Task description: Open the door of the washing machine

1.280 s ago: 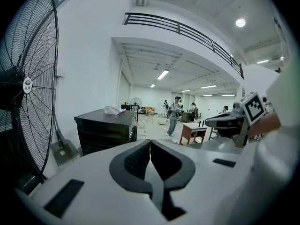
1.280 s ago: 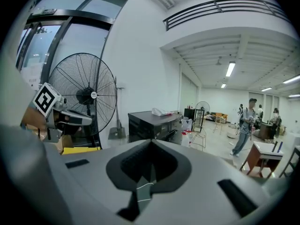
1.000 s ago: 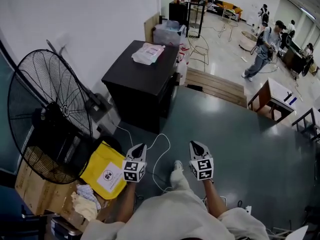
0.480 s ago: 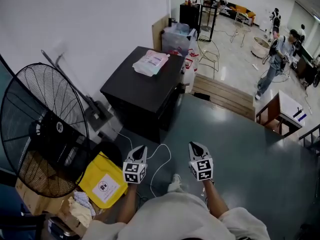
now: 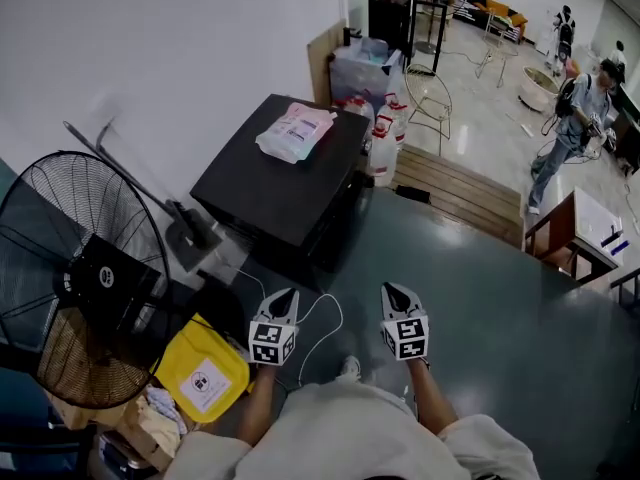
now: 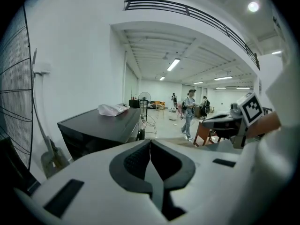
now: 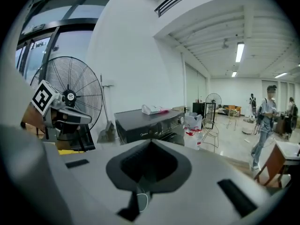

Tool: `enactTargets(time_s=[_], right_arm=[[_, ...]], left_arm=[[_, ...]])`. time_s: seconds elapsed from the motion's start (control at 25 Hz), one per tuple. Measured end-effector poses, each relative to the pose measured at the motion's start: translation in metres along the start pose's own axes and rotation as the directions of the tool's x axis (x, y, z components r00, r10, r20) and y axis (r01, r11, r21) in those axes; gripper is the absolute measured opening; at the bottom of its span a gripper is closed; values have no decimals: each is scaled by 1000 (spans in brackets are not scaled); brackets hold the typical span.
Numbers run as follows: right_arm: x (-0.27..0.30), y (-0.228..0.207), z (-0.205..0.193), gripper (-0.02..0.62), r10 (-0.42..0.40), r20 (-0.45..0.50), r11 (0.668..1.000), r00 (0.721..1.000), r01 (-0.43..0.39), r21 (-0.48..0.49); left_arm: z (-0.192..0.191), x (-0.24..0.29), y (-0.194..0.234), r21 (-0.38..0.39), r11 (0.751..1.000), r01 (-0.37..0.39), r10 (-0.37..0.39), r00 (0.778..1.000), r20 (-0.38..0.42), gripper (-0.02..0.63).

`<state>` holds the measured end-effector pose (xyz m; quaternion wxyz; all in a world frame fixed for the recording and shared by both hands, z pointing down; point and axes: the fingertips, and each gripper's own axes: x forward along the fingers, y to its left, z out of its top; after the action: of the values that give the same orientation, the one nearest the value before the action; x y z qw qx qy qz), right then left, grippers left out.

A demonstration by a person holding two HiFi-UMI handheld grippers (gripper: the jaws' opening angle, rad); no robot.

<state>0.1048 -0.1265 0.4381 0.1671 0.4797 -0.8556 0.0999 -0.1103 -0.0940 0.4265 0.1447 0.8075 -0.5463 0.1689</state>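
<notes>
The washing machine (image 5: 283, 193) is a black box against the white wall, seen from above with a pink and white bag (image 5: 295, 131) lying on its top. Its front with the control panel (image 7: 157, 122) faces the dark floor; the door is hidden below my jaws in the right gripper view. It also shows in the left gripper view (image 6: 101, 125). My left gripper (image 5: 283, 298) and right gripper (image 5: 393, 292) are held side by side in front of me, a good step short of the machine. Both are shut with nothing between the pads.
A large black floor fan (image 5: 85, 278) stands at the left, with a yellow bag (image 5: 203, 373) and cardboard boxes under it. A white cable (image 5: 325, 323) lies on the floor ahead. Behind the machine are plastic bins (image 5: 365, 68), a wire chair (image 5: 435, 93), a wooden step (image 5: 455, 193) and people (image 5: 578, 118).
The person has walked forward: the washing machine has drawn nearer and the fan has slid toward the lower left. Both grippers stay shut, side by side.
</notes>
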Motion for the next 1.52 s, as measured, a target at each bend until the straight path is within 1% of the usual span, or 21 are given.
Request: enactTargets(time_s=[0.16,0.44,0.6,0.76,1.0,1.24,1.52], right_arm=[[11,-9,0,-2,17,3,1000,1000,-17,6],[19,-18,-10,-2,37,-41,999,998,-37,15],[27,-21,-7,-2,30,-29,999,999,-30,14],[37,-18,-4,-1,39,-22,999,999,-39,10],[51,-12,-3,-1,57,-19,998,998,-57,6],[72,-2,-6,-2,60,-34,998,998,-60,-3],[105,16,-21,-2,62,-73,998,995,-63,-6]], left_arm=[[6,13,3,12,1000,-12,12,1000,-14,9],[17,26,7,10,1000,-29,29,999,-15,9],[20,31,11,12,999,-34,34,999,-14,9],[15,35,14,10,999,-32,32,999,-29,9],[5,44,23,-17,999,-30,29,999,-40,9],[-8,57,37,-74,997,-24,21,999,-45,8],[-35,71,58,-101,995,-3,-4,997,-73,9]])
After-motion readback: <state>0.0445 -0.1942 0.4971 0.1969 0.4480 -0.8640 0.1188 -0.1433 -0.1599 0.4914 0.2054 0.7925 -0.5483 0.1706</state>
